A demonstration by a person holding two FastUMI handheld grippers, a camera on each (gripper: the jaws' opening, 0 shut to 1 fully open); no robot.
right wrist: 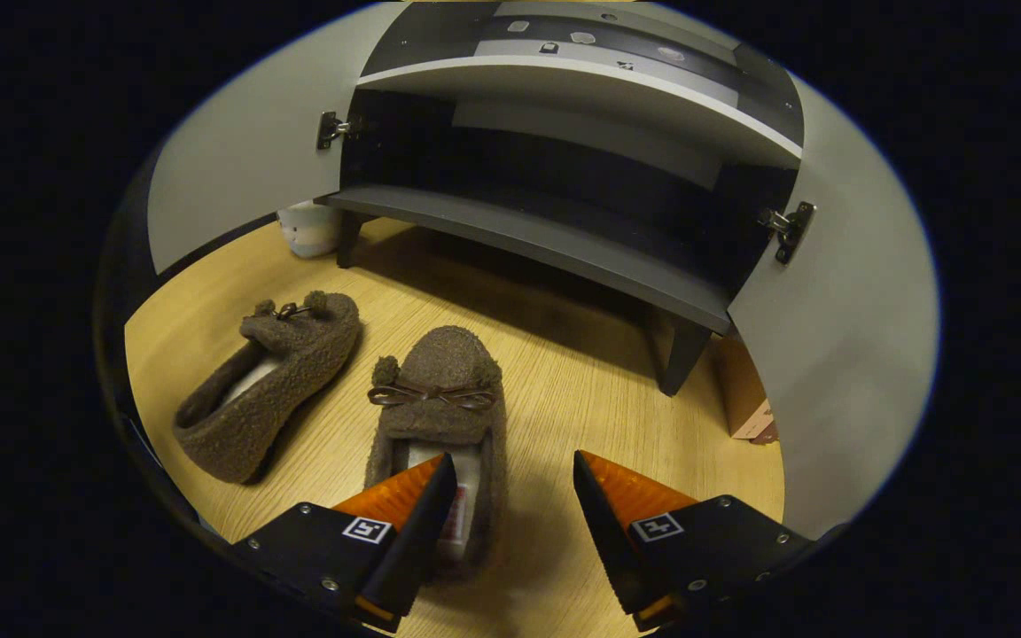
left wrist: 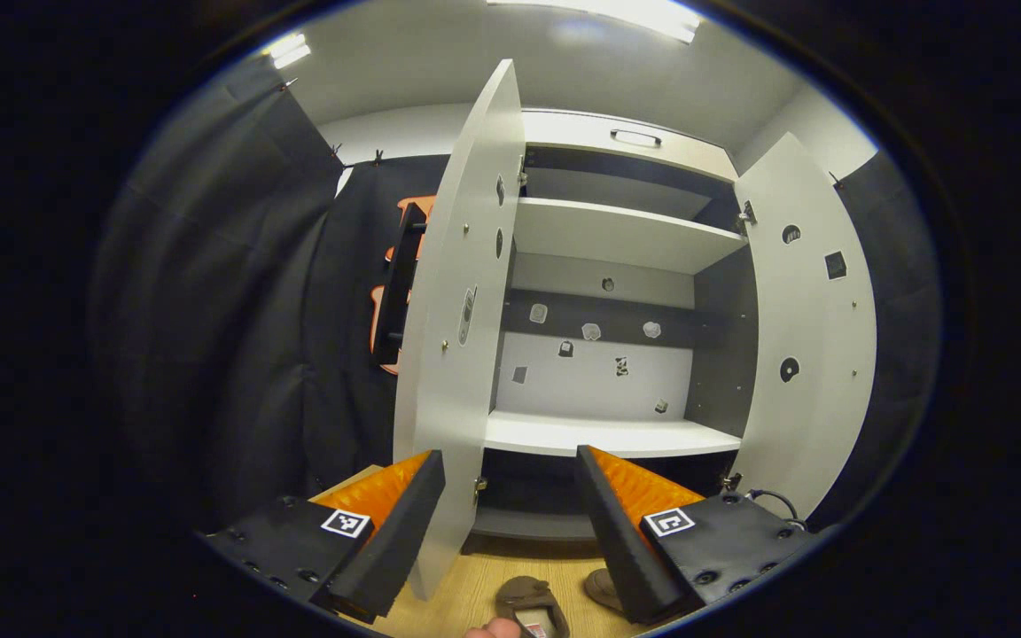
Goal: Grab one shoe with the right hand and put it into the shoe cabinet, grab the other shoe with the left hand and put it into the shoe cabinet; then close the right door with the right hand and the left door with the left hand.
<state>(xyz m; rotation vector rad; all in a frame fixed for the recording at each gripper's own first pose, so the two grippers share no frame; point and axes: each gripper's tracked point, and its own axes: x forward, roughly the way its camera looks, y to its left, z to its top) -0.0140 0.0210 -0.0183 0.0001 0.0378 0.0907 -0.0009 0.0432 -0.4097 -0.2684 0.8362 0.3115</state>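
In the right gripper view, one shoe (right wrist: 271,381) lies on the floor (right wrist: 564,390) at left, the other shoe (right wrist: 440,399) beside it, under the right gripper (right wrist: 510,505), fingers spread. The cabinet (right wrist: 564,239) stands beyond, both doors open. The left gripper (left wrist: 510,523) hangs open before the shelves (left wrist: 608,235).

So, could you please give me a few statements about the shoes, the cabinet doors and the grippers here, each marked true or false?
1. Both shoes lie on the wooden floor. True: the left shoe and the right shoe are outside the cabinet.
2. Both cabinet doors are closed. False: the left door and the right door stand open.
3. The right gripper is shut on a shoe. False: it is open, one finger over the right shoe.
4. The left gripper is open. True.
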